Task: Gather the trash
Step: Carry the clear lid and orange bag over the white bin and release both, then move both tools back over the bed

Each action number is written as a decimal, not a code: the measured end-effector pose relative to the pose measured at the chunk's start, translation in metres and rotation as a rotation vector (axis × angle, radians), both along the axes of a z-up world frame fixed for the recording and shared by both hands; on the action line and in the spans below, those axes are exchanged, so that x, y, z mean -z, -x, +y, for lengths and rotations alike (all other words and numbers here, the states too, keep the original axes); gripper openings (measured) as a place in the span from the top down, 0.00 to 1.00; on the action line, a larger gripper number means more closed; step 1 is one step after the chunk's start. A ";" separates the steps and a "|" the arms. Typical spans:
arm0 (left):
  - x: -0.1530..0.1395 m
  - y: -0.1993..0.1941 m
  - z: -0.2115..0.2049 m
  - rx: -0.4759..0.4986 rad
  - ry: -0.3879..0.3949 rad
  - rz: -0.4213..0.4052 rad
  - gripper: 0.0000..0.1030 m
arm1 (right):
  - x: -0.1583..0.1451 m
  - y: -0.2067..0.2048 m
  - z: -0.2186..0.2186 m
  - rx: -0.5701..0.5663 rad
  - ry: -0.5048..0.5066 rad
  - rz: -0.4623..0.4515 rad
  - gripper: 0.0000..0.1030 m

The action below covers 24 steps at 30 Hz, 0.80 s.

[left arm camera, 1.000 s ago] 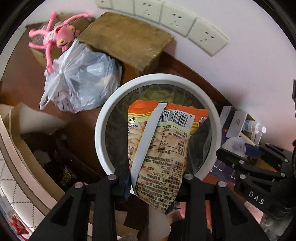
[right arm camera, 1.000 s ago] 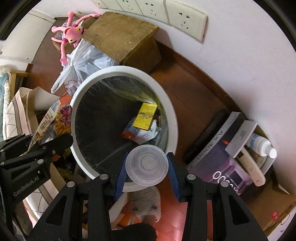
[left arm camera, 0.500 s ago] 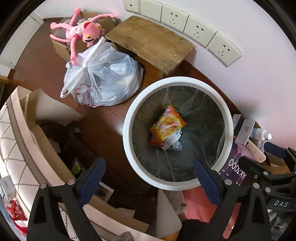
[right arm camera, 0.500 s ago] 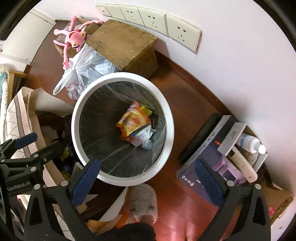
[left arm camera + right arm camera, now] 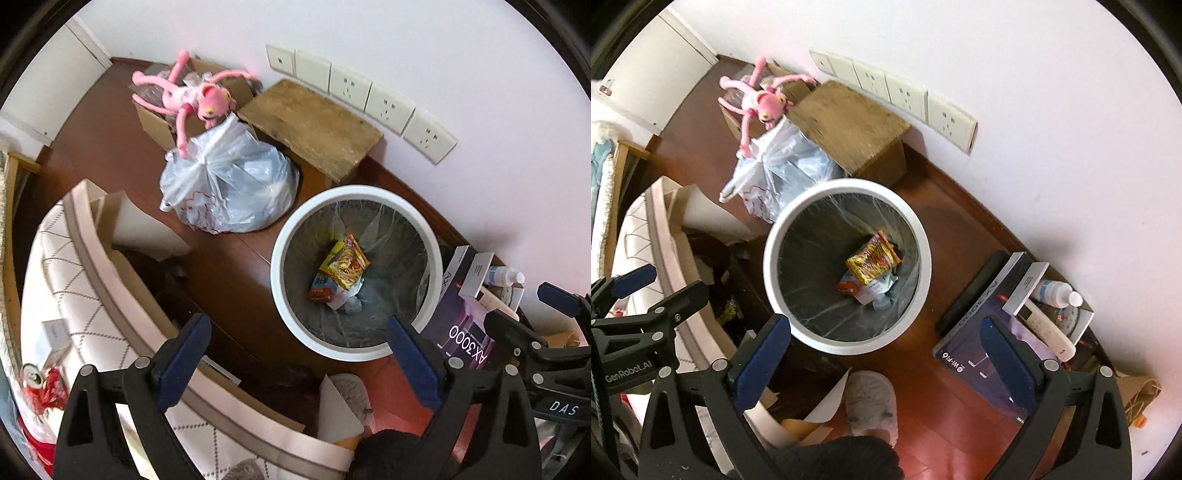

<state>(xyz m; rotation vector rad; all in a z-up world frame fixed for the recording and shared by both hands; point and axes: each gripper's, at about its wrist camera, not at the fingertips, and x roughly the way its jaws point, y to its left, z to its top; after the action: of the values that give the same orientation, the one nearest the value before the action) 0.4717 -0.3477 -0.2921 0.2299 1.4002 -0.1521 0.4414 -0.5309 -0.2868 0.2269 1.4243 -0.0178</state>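
Observation:
A white round trash bin (image 5: 284, 236) (image 5: 923, 251) with a clear liner stands on the wooden floor. At its bottom lie an orange-yellow snack packet (image 5: 345, 266) (image 5: 873, 263), another wrapper (image 5: 325, 290) and a clear plastic lid (image 5: 352, 304). My left gripper (image 5: 297, 336) hangs open above the bin's near rim, nothing between its blue pads. My right gripper (image 5: 884, 334) is open too, above the bin's near edge and empty. Each gripper shows at the side of the other's view.
A tied plastic bag (image 5: 229, 188), a wooden block (image 5: 314, 125) and a box with a pink plush toy (image 5: 192, 99) stand behind the bin by the wall. A router box (image 5: 982, 347) with a bottle (image 5: 1058, 293) lies right. A slipper (image 5: 871, 400) and paper bags sit near.
Both grippers opened and let go of the snack packet and the plastic lid, which now lie in the bin. Both grippers have since risen away from the bin.

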 end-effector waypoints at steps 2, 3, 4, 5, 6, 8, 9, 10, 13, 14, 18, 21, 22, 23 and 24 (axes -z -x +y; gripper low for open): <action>-0.015 0.008 0.003 -0.005 0.008 -0.030 0.06 | -0.017 0.008 0.001 0.002 0.005 -0.031 0.00; -0.023 0.013 0.005 -0.008 0.012 -0.048 0.06 | -0.023 0.011 0.002 0.004 0.006 -0.041 0.00; -0.029 0.016 0.005 -0.012 0.015 -0.060 0.06 | -0.032 0.015 0.003 0.007 0.005 -0.057 0.00; -0.036 0.020 0.007 -0.016 0.020 -0.074 0.06 | -0.040 0.019 0.003 0.009 0.004 -0.069 0.00; -0.044 0.025 0.009 -0.022 0.026 -0.090 0.06 | -0.047 0.023 0.003 0.010 0.003 -0.079 0.00; -0.056 0.032 0.013 -0.033 0.037 -0.117 0.06 | -0.061 0.030 0.004 0.017 -0.003 -0.104 0.00; -0.066 0.037 0.015 -0.037 0.043 -0.138 0.06 | -0.070 0.036 0.004 0.021 -0.009 -0.121 0.00; -0.072 0.041 0.016 -0.043 0.045 -0.154 0.06 | -0.079 0.040 0.005 0.026 -0.010 -0.135 0.00; -0.099 0.055 0.025 -0.069 0.053 -0.218 0.06 | -0.105 0.055 0.009 0.040 -0.033 -0.177 0.00; -0.110 0.061 0.030 -0.085 0.055 -0.245 0.06 | -0.113 0.058 0.010 0.041 -0.039 -0.191 0.00; -0.152 0.080 0.055 -0.165 0.050 -0.337 0.06 | -0.162 0.079 0.030 0.017 -0.099 -0.277 0.00; -0.186 0.100 0.092 -0.259 0.057 -0.426 0.06 | -0.192 0.087 0.062 -0.049 -0.141 -0.321 0.00; -0.191 0.104 0.102 -0.283 0.060 -0.442 0.06 | -0.203 0.088 0.081 -0.088 -0.157 -0.328 0.00; -0.199 0.111 0.121 -0.325 0.064 -0.461 0.06 | -0.209 0.087 0.096 -0.118 -0.173 -0.328 0.00; -0.204 0.118 0.142 -0.369 0.069 -0.474 0.06 | -0.214 0.086 0.113 -0.152 -0.194 -0.323 0.00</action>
<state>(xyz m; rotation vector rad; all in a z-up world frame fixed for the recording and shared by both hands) 0.3533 -0.2059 -0.0884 -0.0524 0.9420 0.1529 0.3554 -0.4177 -0.0728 0.2678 1.1171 0.2716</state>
